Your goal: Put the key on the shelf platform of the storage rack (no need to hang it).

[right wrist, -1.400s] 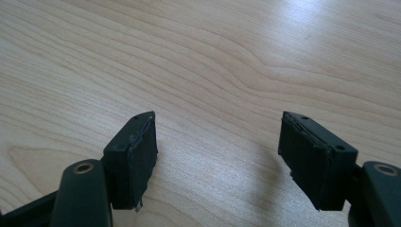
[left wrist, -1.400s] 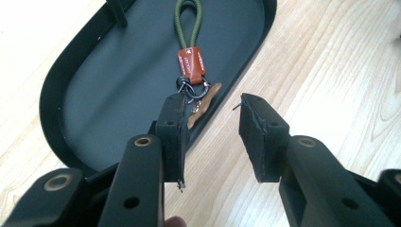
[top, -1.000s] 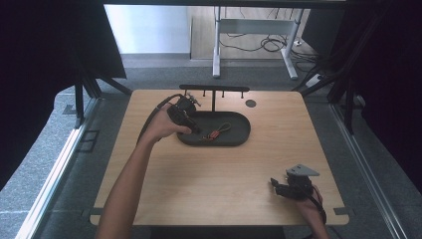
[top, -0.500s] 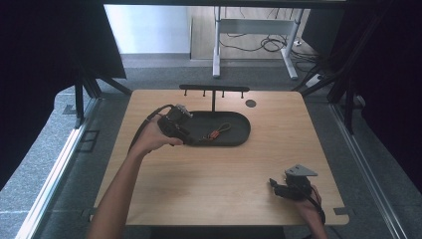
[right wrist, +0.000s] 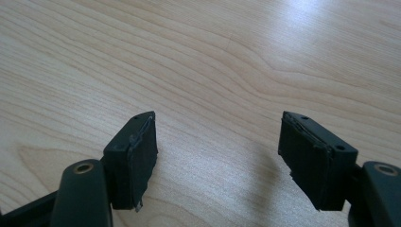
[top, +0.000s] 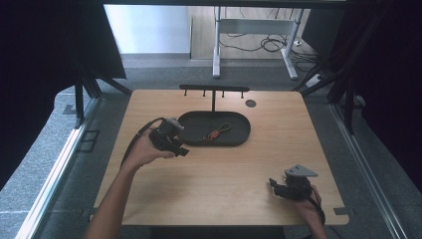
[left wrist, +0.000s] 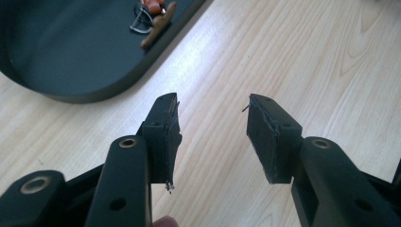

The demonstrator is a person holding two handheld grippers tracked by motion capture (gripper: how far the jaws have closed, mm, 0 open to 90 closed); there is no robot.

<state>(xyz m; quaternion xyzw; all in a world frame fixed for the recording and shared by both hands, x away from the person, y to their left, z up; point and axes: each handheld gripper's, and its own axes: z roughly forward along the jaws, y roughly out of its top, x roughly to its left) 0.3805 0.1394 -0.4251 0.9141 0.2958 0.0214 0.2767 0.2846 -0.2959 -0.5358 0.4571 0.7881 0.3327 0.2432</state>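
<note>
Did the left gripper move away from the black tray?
Yes. The left gripper was over the tray's left end; now it has pulled back toward the person, over bare table by the tray's near-left rim, jaws open and empty.

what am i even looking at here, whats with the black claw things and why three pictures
There is no robot here. A person sits at a wooden table and holds a two-jaw gripper tool in each hand. The high view comes from a fixed camera above the table: the left gripper is beside the dark oval tray, and the right gripper is near the table's front right corner.

The other two pictures come from small cameras riding on the grippers, looking along their black jaws. In the left gripper view the jaws stand apart over bare wood, with nothing between them, and the tray's edge is just beyond. In the right gripper view the jaws are wide open over bare wood.

In the tray lies a small keyring-like item with orange and brown parts. Behind the tray stands a black rack with pegs. Neither gripper holds anything.
</note>
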